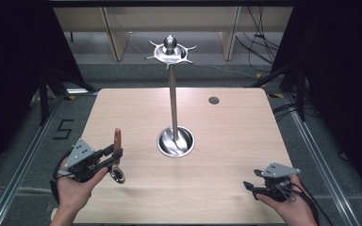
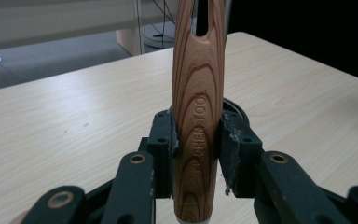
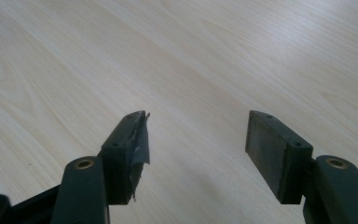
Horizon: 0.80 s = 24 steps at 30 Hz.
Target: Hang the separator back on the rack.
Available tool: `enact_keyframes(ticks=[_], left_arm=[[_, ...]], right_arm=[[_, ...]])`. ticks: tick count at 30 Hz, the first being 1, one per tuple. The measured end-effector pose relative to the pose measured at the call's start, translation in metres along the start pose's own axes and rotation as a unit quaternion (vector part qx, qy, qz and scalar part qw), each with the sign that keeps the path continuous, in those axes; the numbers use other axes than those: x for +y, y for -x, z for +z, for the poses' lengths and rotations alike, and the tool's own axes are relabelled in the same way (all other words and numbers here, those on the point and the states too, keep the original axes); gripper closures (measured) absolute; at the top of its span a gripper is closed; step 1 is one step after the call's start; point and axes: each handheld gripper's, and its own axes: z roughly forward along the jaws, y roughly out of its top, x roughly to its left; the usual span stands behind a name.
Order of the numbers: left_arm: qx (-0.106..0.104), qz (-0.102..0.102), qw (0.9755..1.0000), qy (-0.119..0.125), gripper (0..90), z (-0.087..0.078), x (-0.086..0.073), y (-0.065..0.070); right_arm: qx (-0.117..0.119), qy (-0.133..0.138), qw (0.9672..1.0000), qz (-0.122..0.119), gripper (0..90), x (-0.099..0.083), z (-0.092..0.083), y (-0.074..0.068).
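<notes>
A lab recording bay: black curtains [image 1: 9, 56], floor rails [image 1: 23, 155], loose cables [image 1: 259, 42].

Reads "KITCHEN TOOL", pressed lengthwise into the wooden handle [image 2: 198, 116], letters faint and partly blurred; shows a dark "5" on the floor [image 1: 64, 129] left of the counter [image 1: 231, 141]

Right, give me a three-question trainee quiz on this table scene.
1. True or false: the left gripper is shut on the wooden-handled utensil.
2. How do the right gripper's jaws stand? A open, nothing between them; B shut on a spoon; C shut on the stand.
3. What stands at the middle of the table?

Key: 1 true. 2 A. 3 A metal stand, a tall pole rising from a round base, with a hooked ring on top.
</notes>
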Motion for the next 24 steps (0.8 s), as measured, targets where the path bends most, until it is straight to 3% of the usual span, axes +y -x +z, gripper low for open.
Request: enact_keyframes(ticks=[9,13,15,24], left_arm=[[-0.014,0.017,0.9994,0.025,67.0,0.0,0.017,0.005],[-0.015,0.024,0.9991,0.03,67.0,0.0,0.022,0.006],[-0.014,0.025,0.9991,0.03,67.0,0.0,0.025,0.008],[-0.019,0.031,0.9988,0.033,67.0,0.004,0.033,0.011]], right_arm=[[-0.001,-0.003,1.0,0.002,39.4,0.0,0.0,0.0],[0.001,-0.002,1.0,0.0,39.4,0.0,0.0,0.0],[-0.003,0.0,0.9999,0.014,39.3,0.0,0.0,-0.003],[-0.001,-0.001,0.9999,0.011,39.3,0.0,0.0,-0.001]])
